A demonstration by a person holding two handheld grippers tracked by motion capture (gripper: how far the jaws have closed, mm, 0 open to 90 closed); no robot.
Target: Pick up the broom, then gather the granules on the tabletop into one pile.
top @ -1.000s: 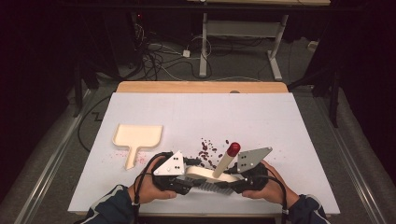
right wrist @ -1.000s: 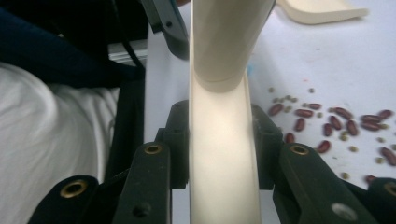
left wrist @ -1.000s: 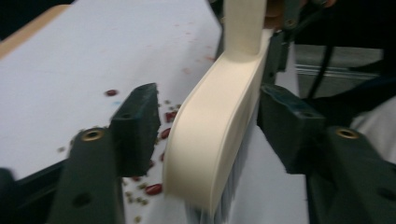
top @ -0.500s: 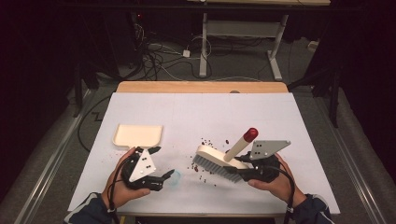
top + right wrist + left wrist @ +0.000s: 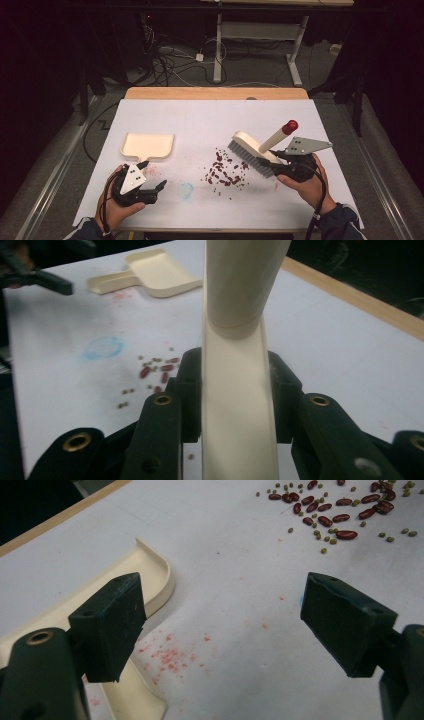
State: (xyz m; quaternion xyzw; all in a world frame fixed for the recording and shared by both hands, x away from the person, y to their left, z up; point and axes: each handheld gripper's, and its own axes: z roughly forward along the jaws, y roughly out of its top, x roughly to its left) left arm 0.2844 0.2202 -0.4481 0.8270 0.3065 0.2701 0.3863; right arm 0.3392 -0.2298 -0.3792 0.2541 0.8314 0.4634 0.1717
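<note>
The right gripper [image 5: 272, 167] is clamped on the cream body of a hand brush [image 5: 255, 150], lifted and tilted above the white table [image 5: 210, 120], its red-capped handle angled up and its bristles just beside scattered beans [image 5: 225, 170]. The left gripper [image 5: 152, 175], jaws spread wide and empty, hovers just beside the handle of a cream dustpan [image 5: 147, 145]. No legible writing or brand appears.

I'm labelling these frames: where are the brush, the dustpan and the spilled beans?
brush [image 5: 248, 150]: high view, its bristle head.
dustpan [image 5: 148, 145]: high view, its pan.
spilled beans [image 5: 226, 171]: high view, middle of the scatter.
</note>
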